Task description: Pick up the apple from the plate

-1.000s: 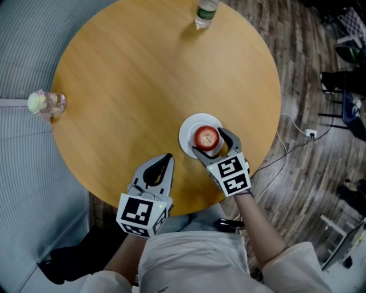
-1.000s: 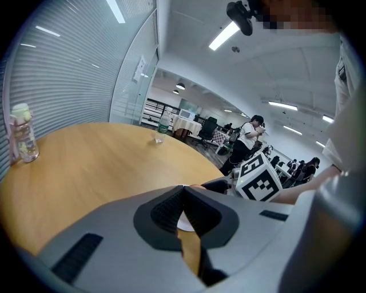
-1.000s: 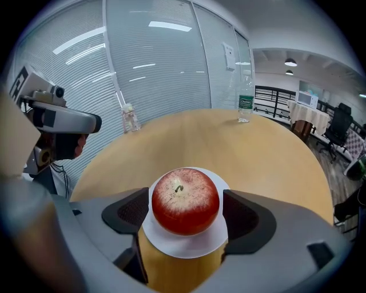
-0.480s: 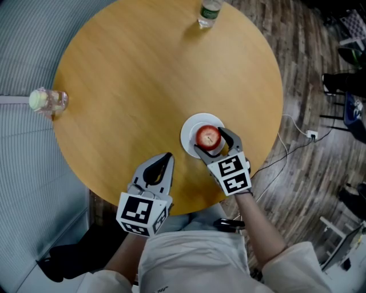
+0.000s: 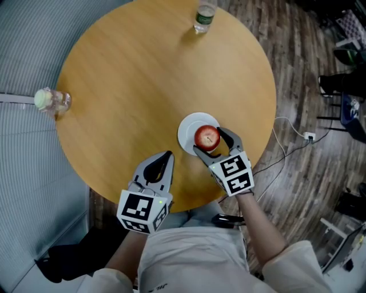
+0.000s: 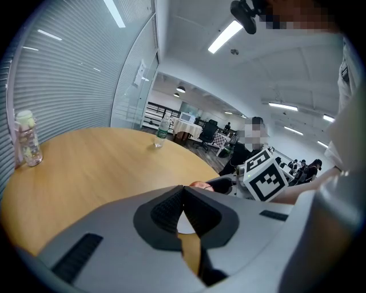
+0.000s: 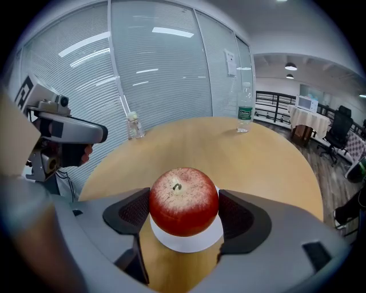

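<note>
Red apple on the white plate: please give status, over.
Right gripper shut on red apple, above small white plate. Left gripper shut, empty, at near edge of round wooden table. Nothing blocks the lift.

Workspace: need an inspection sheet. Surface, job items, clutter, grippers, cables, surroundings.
Surface: round wooden table, mostly bare.
Job's things: red apple over the white plate; can't tell whether it is lifted off.
Clutter: water bottle at the far edge; clear jar at the left edge.
Grippers: right gripper has its fingers closed on the apple's sides; left gripper is shut and empty at the near edge.
Cables: floor cable right of the table.
Surroundings: wood floor; glass wall with blinds.
</note>
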A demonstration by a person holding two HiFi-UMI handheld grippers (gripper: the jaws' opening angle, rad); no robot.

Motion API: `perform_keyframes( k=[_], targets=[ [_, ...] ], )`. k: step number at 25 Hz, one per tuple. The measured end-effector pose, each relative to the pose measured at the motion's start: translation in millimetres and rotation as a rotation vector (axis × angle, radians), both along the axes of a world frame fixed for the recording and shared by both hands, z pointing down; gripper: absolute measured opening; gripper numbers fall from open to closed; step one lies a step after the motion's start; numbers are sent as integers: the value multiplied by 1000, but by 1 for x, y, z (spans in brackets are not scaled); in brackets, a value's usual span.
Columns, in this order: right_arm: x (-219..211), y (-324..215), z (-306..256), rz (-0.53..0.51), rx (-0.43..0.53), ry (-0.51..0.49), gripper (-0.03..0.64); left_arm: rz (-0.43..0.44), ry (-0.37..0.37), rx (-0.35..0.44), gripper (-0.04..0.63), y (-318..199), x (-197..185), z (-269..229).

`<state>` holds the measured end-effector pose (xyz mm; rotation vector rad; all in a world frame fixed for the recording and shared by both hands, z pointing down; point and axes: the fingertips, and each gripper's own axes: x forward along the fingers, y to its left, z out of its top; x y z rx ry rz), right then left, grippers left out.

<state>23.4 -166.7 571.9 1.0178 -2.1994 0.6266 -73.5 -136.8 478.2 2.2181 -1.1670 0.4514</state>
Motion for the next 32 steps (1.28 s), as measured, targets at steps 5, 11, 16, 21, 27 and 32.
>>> perform_keyframes(
  k=[5, 11, 16, 21, 27, 32],
  targets=[
    [6, 9, -25, 14, 16, -28, 390, 0, -6, 19, 3, 10, 2, -12],
    [16, 20, -55, 37, 56, -45, 390, 19, -10, 46, 3, 26, 12, -26],
    [19, 30, -80, 50, 79, -78, 390, 26, -15, 73, 3, 34, 16, -42],
    [21, 40, -104, 60, 103, -102, 388, 22, -16, 105, 3, 40, 17, -58],
    [22, 48, -128, 69, 126, -123, 390, 26, -9, 140, 3, 43, 20, -75],
    [25, 55, -145, 78, 147, -133, 390, 22, -13, 154, 3, 47, 19, -86]
  ],
)
